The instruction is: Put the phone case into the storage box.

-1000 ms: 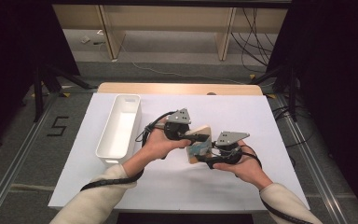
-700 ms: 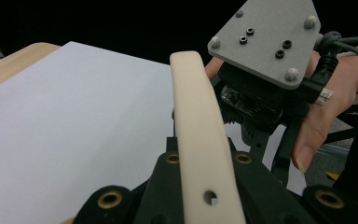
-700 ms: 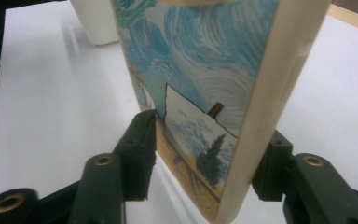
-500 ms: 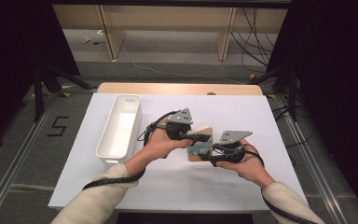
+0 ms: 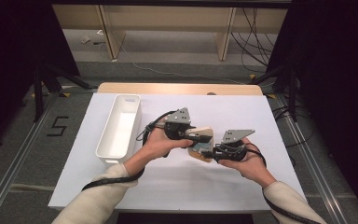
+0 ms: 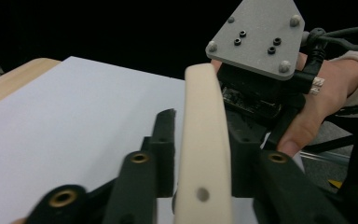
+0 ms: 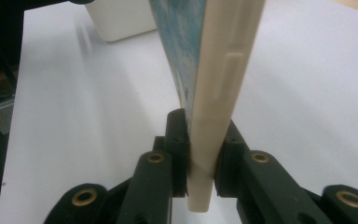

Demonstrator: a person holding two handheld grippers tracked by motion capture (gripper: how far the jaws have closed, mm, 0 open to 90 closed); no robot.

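The right gripper (image 7: pixel 200 154) has just closed its jaws on the bottom edge of a cream board (image 7: pixel 223 70) with a blue face, held above the white sheet (image 5: pixel 177 186). The left gripper (image 6: pixel 200 154) has just been loosening; a gap shows beside the board (image 6: pixel 203 140) in its view. From above, both hands hide most of the board (image 5: pixel 204 133). A white bin (image 5: pixel 121 128) stands left.

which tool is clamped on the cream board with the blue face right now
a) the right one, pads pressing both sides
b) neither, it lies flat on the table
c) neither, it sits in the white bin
a: in the right gripper view the right tool has both pads pressed on the edge of the cream board, while the left tool has just been opening, with a gap beside the board.
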